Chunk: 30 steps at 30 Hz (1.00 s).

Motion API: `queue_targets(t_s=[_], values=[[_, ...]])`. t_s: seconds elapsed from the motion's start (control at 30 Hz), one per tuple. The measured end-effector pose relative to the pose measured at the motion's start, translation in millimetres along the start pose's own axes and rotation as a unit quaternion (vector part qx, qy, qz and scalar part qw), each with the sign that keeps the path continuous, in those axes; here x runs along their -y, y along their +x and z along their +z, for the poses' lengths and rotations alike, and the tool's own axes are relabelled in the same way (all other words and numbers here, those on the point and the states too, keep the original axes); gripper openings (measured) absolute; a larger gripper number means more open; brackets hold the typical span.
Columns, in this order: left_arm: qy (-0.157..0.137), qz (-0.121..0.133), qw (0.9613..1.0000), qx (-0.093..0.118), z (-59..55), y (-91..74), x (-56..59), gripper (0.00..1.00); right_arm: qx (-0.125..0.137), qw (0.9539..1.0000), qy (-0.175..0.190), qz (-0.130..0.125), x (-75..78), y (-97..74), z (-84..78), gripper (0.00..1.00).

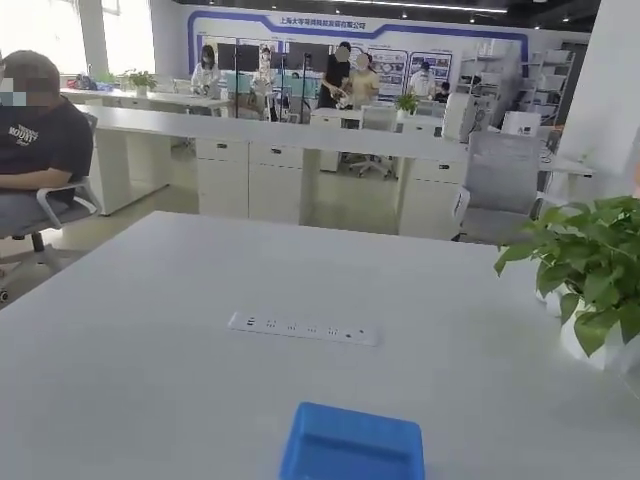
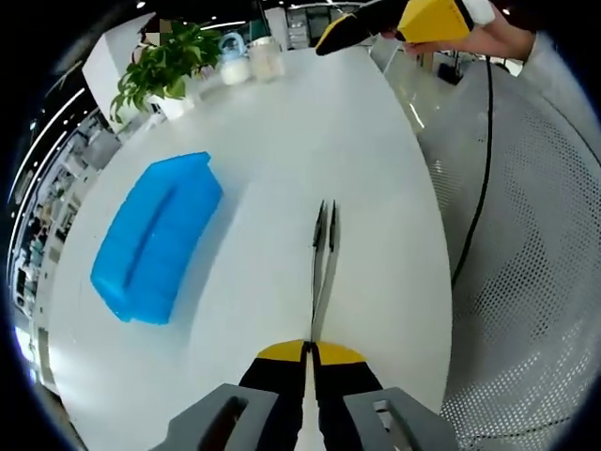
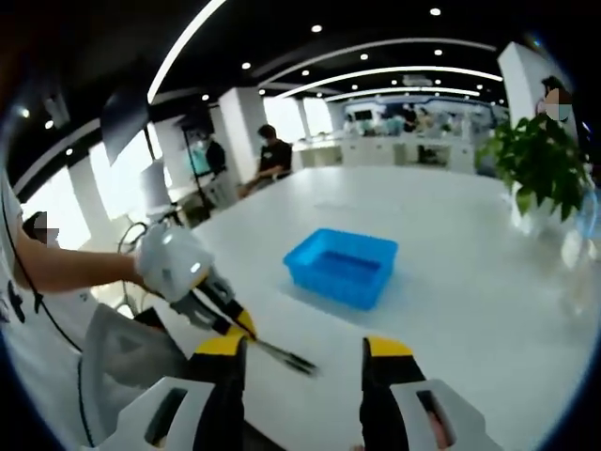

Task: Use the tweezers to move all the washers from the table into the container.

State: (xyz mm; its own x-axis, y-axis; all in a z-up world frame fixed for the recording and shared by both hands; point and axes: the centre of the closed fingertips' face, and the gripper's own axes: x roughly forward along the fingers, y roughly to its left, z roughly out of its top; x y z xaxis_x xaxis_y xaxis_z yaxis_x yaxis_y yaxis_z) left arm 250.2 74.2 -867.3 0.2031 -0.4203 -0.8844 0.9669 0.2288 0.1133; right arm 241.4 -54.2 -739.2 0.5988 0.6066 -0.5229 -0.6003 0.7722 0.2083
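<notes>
Tweezers (image 2: 324, 263) are clamped between the closed jaws of my left gripper (image 2: 310, 352). Their two thin arms lie nearly together and reach forward over the white table (image 1: 150, 350); I cannot tell whether the tips touch it. My right gripper (image 3: 305, 346) holds nothing — its yellow-tipped jaws stand wide apart, and in the right gripper view the tweezers cross low between them, coming in from the left.

Ahead of both grippers sits the container (image 3: 333, 287), a shallow blue rectangular tray flat on the table, well apart from the tweezers. From the right gripper view I look into it and make out only its plain blue floor.

Farther out on the table a white power strip (image 1: 305, 328) lies flat, and a leafy green plant (image 1: 590, 265) in a white pot stands at the right edge. Beyond the table the room is an open office — rows of white desks (image 1: 260, 150), a person (image 1: 40, 140) seated at the left, and several people (image 1: 345, 75) standing at the back.
</notes>
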Motion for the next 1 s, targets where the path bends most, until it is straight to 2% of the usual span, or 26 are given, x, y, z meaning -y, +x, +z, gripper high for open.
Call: queue_targets(t_s=[0.07, 0.13, 0.17, 0.2, 0.27, 0.3, 0.33, 0.37, 0.4, 0.43, 0.5, 0.53, 0.57, 0.6, 0.63, 0.67, 0.73, 0.77, 0.87, 1.0], values=[[-0.03, 0.012, 0.9995, -0.003, -2.9, -2.7, -0.9, 0.05, 0.004, 1.0, 0.003, -0.004, 1.2, -2.6, 2.7, 0.48], [-0.08, 0.0, 0.9968, -0.004, -3.8, -8.9, 3.8, 0.15, 0.01, 0.9999, 0.004, -0.008, 3.5, -5.2, 6.1, 0.5], [-0.107, 0.011, 0.994, 0.02, 1.6, -13.7, 0.1, 0.18, 0.013, 0.9998, 0.004, -0.012, 5.2, -6.4, 7.8, 0.51], [-0.123, 0.017, 0.9917, 0.033, 3.5, -18.2, -1.6, 0.21, 0.015, 0.9998, 0.004, -0.014, 7.5, -6.8, 8.8, 0.52], [-0.157, 0.031, 0.9863, 0.043, 2.9, -27.0, -4.8, 0.26, 0.017, 0.9997, 0.004, -0.019, 11.4, -7.4, 10.3, 0.54], [-0.177, 0.029, 0.9826, 0.049, 2.7, -32.5, -3.8, 0.28, 0.018, 0.9996, 0.006, -0.021, 13.3, -7.6, 10.6, 0.54], [-0.193, 0.029, 0.9798, 0.044, 0.7, -36.2, -2.7, 0.29, 0.019, 0.9995, 0.007, -0.023, 14.2, -7.7, 11.1, 0.55], [-0.215, 0.035, 0.9743, 0.057, 2.8, -41.3, -2.9, 0.33, 0.023, 0.9993, 0.011, -0.026, 16.5, -7.8, 12.4, 0.56], [-0.221, 0.032, 0.9727, 0.063, 3.6, -44.9, -1.0, 0.36, 0.024, 0.9993, 0.013, -0.026, 17.3, -7.6, 12.5, 0.56], [-0.229, 0.043, 0.9699, 0.071, 3.7, -51.3, -2.1, 0.39, 0.023, 0.9993, 0.015, -0.027, 17.9, -7.5, 12.3, 0.57], [-0.231, 0.064, 0.9671, 0.086, 4.5, -62.3, -3.0, 0.46, 0.022, 0.9992, 0.012, -0.03, 19.2, -7.7, 11.9, 0.59], [-0.231, 0.07, 0.9663, 0.089, 4.7, -66.4, -2.5, 0.52, 0.021, 0.9992, 0.01, -0.032, 18.9, -8.0, 11.5, 0.6], [-0.235, 0.084, 0.9634, 0.097, 5.7, -69.9, -5.4, 0.61, 0.02, 0.9992, 0.01, -0.033, 18.5, -8.2, 11.3, 0.6], [-0.24, 0.102, 0.959, 0.11, 7.3, -76.3, -8.8, 0.66, 0.022, 0.9991, 0.01, -0.034, 18.5, -8.5, 11.3, 0.61], [-0.247, 0.109, 0.9558, 0.116, 8.3, -79.9, -9.8, 0.71, 0.023, 0.999, 0.012, -0.035, 18.6, -8.6, 11.1, 0.62], [-0.258, 0.121, 0.9489, 0.135, 11.2, -86.0, -12.4, 0.75, 0.023, 0.999, 0.014, -0.037, 18.7, -8.8, 10.7, 0.62], [-0.277, 0.143, 0.9373, 0.156, 12.4, -95.6, -17.8, 0.79, 0.023, 0.9988, 0.015, -0.04, 19.4, -9.3, 10.2, 0.65], [-0.283, 0.146, 0.9349, 0.157, 11.2, -98.6, -18.3, 0.81, 0.024, 0.9986, 0.013, -0.044, 20.6, -10.0, 10.3, 0.66], [-0.305, 0.184, 0.9175, 0.177, 9.4, -115.9, -25.0, 0.9, 0.026, 0.9981, 0.009, -0.055, 25.4, -11.5, 9.9, 0.7], [-0.333, 0.214, 0.8989, 0.188, 2.8, -133.3, -28.1, 0.96, 0.031, 0.9972, 0.013, -0.066, 31.1, -14.1, 10.3, 0.75]])
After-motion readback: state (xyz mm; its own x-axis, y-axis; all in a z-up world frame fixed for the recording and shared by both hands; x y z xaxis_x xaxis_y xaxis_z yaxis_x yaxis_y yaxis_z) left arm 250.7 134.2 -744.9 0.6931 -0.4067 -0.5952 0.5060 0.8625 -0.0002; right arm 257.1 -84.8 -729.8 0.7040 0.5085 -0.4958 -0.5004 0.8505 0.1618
